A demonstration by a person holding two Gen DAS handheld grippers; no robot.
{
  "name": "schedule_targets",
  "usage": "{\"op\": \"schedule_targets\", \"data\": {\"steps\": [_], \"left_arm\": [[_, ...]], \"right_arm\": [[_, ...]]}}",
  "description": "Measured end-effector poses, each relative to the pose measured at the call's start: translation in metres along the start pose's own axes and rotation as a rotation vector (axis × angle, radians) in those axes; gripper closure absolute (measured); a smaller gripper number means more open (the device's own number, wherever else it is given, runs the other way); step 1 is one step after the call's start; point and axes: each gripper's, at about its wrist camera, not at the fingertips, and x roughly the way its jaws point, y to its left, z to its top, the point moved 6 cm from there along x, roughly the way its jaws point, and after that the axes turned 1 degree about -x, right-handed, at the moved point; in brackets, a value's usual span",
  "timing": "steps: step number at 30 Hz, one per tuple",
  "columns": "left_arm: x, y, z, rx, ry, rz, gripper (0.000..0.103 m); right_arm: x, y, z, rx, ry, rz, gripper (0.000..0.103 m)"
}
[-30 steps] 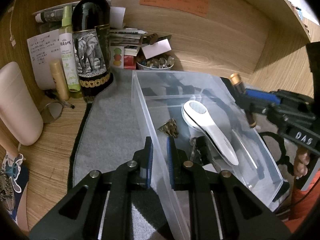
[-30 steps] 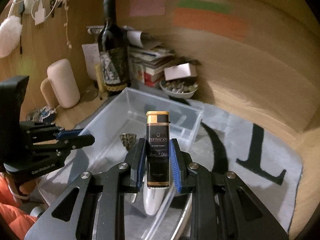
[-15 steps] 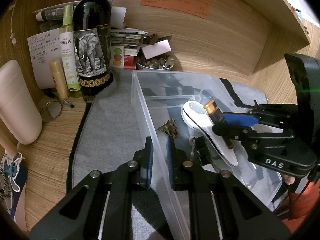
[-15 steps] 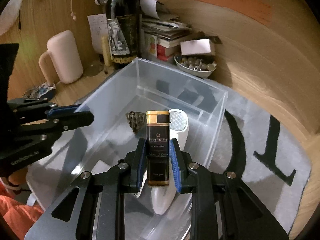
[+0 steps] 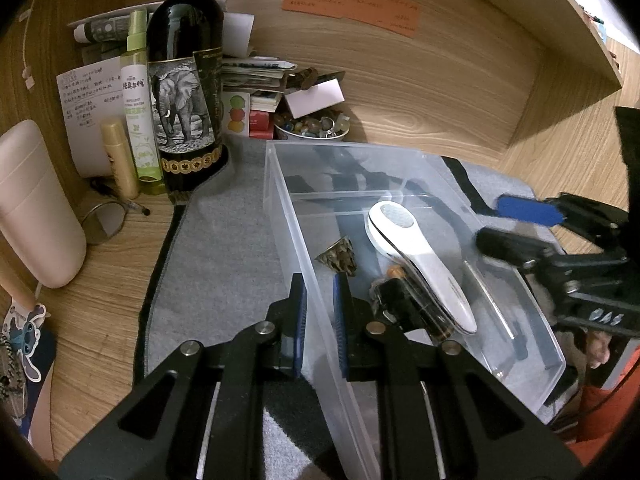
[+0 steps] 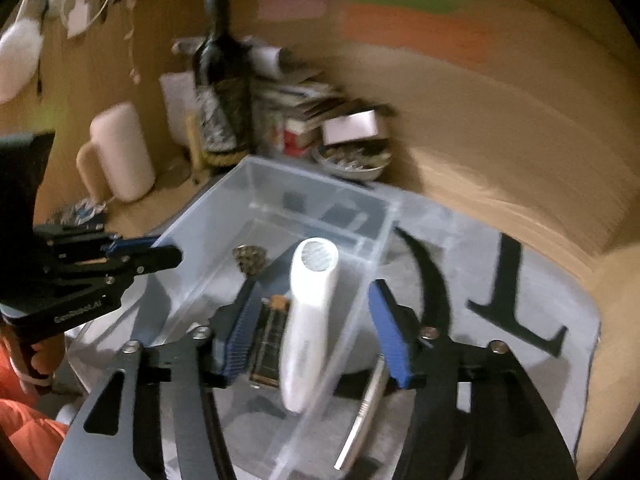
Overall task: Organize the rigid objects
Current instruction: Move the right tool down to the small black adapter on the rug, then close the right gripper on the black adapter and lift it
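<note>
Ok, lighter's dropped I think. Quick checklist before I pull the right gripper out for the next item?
1. Right gripper open, nothing held: ok.
2. Black lighter lying inside the clear bin, beside the white handheld device: ok.
3. Left gripper closed on the bin's near wall, steadying it: ok.
4. Right fingers clear of the bin's wall: cannot tell, view blurred.
5. Next item to collect in view: cannot tell.

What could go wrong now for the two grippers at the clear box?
1. The left gripper is shut on the clear box wall; any pull could tip it and shift the white handheld device.
2. The right gripper, jaws open, straddles the other wall; it could knock that wall as it leaves.
</note>
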Motion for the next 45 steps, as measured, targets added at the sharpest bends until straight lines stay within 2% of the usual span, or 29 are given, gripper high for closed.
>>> {"op": "schedule_targets", "data": {"steps": [3,5,8,12,16,23,26,27,30,32,40,45], "left_arm": [[0.000,0.000,0.000,-0.001,0.000,0.000,0.090],[0.000,0.000,0.000,0.000,0.000,0.001,0.090],[0.000,0.000,-0.001,0.005,-0.001,0.006,0.090],[0.000,0.000,-0.001,0.001,-0.002,0.010,0.090],[-0.001,-0.001,-0.001,0.003,-0.001,0.019,0.090],[-0.002,-0.003,-0.002,0.004,0.001,0.031,0.090],[-0.002,-0.003,-0.003,0.004,0.002,0.031,0.090],[-0.002,-0.003,-0.003,0.005,0.002,0.032,0.090],[-0.003,-0.003,-0.004,0.008,0.000,0.034,0.090],[-0.003,-0.003,-0.004,0.007,0.000,0.033,0.090],[-0.002,-0.003,-0.004,0.006,0.001,0.032,0.090],[-0.003,-0.003,-0.004,0.005,0.000,0.033,0.090]], "right_arm": [[-0.017,-0.020,-0.005,0.060,-0.029,-0.032,0.047],[-0.027,-0.035,-0.012,0.089,-0.033,-0.089,0.045],[-0.036,-0.050,-0.024,0.114,-0.021,-0.160,0.041],[-0.037,-0.063,-0.050,0.164,0.032,-0.190,0.041],[-0.030,-0.063,-0.084,0.204,0.109,-0.177,0.041],[-0.010,-0.041,-0.125,0.247,0.208,-0.058,0.041],[-0.006,-0.037,-0.131,0.228,0.203,-0.081,0.042],[-0.007,-0.037,-0.131,0.225,0.204,-0.086,0.043],[-0.009,-0.044,-0.134,0.237,0.197,-0.100,0.059],[-0.013,-0.048,-0.136,0.249,0.193,-0.107,0.079],[-0.018,-0.057,-0.129,0.276,0.162,-0.116,0.079],[-0.030,-0.062,-0.104,0.257,0.095,-0.129,0.079]]}}
